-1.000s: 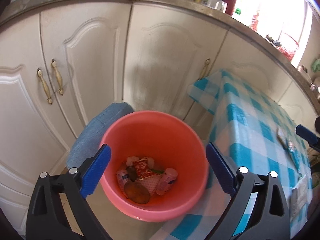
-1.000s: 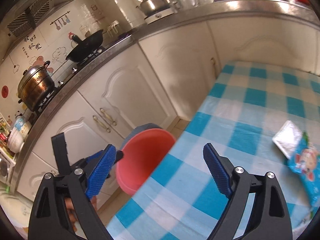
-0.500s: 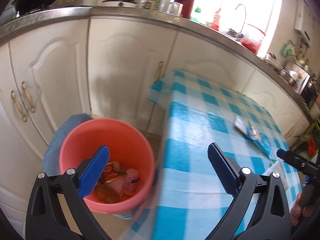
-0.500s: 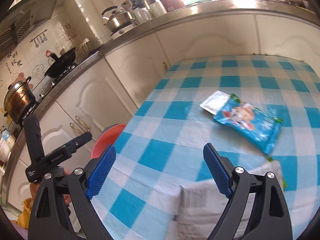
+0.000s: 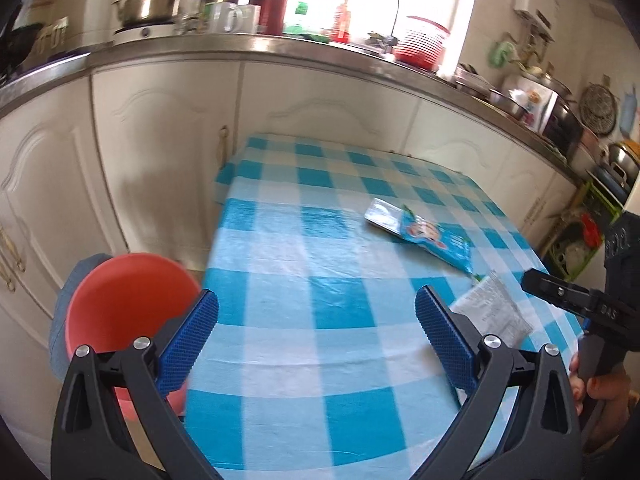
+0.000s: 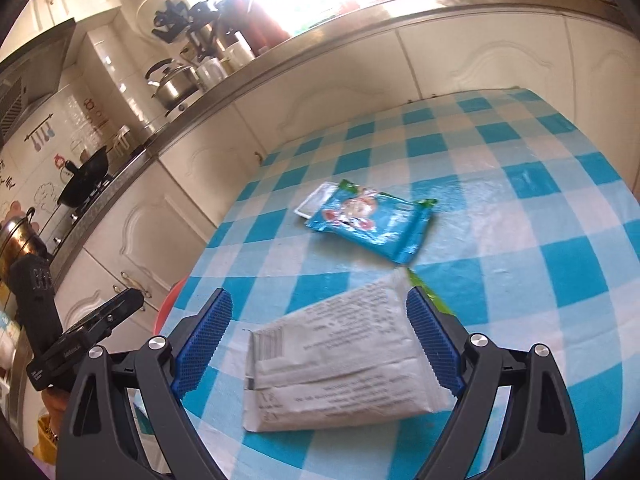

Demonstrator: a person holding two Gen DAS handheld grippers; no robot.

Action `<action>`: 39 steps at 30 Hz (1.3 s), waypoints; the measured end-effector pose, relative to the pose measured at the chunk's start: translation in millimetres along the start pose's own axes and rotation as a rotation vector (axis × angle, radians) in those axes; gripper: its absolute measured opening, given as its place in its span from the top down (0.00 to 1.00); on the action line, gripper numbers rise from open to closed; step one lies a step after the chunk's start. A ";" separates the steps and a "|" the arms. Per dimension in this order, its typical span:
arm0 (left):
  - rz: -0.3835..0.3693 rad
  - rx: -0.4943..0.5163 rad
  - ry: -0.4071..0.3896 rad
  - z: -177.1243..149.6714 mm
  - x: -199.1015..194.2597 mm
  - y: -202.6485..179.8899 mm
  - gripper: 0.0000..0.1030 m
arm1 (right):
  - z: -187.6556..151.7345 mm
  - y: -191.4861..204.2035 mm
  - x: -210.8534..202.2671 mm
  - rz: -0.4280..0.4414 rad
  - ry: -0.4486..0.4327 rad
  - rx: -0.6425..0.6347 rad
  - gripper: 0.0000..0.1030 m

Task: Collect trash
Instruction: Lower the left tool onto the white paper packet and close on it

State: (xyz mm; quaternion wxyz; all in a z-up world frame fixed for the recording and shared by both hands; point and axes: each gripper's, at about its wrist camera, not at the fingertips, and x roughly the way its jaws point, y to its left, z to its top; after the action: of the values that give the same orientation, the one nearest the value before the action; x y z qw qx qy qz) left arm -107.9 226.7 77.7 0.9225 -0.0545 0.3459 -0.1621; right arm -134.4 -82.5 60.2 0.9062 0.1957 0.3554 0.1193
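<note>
Both views swung from bin to desk (image 6: 520, 208); right gripper (image 6: 320, 340), jaws apart, should straddle white packet (image 6: 340, 360) squarely before closing.

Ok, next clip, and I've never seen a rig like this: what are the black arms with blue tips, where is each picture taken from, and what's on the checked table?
No robot here: a person holds a hand-held two-finger gripper in each hand, each with a fisheye camera looking forward along its fingers. The black arms with blue pads at the bottom of each picture are that gripper's own fingers.

The left wrist view shows the left gripper, open and empty, over the checked tablecloth, with a pink bucket beside the table on the left. The right gripper appears at its right edge.

The right wrist view shows the right gripper, open, with a white packet lying on the cloth between its fingers, not gripped. Farther off lies a blue snack wrapper partly over a small silver-white packet.

Neither gripper holds anything.
</note>
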 end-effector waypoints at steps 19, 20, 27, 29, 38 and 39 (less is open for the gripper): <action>-0.265 0.408 0.206 -27.4 33.5 -121.2 0.04 | -19.5 -80.2 -43.7 -0.035 -0.074 0.210 0.14; -0.281 0.441 0.227 -29.9 38.3 -128.1 0.04 | -20.5 -82.9 -45.0 -0.031 -0.076 0.219 0.14; -0.298 0.669 0.334 -38.7 70.2 -161.9 0.04 | -23.1 -89.3 -49.5 -0.012 -0.082 0.234 0.14; -0.300 0.717 0.345 -37.3 77.5 -168.4 0.04 | -24.2 -91.9 -50.1 -0.007 -0.083 0.240 0.14; -0.300 0.826 0.389 -29.1 108.0 -179.3 0.04 | -26.9 -97.2 -46.1 0.016 -0.067 0.231 0.14; -0.300 0.819 0.391 -27.4 111.3 -178.8 0.04 | -27.2 -96.7 -44.9 0.019 -0.064 0.225 0.14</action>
State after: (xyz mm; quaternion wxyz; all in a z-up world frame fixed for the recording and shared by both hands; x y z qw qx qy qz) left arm -93.9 21.2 26.0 0.7521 0.2960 0.4090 -0.4236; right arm -178.0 -177.7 26.3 0.8881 0.3033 0.3358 0.0808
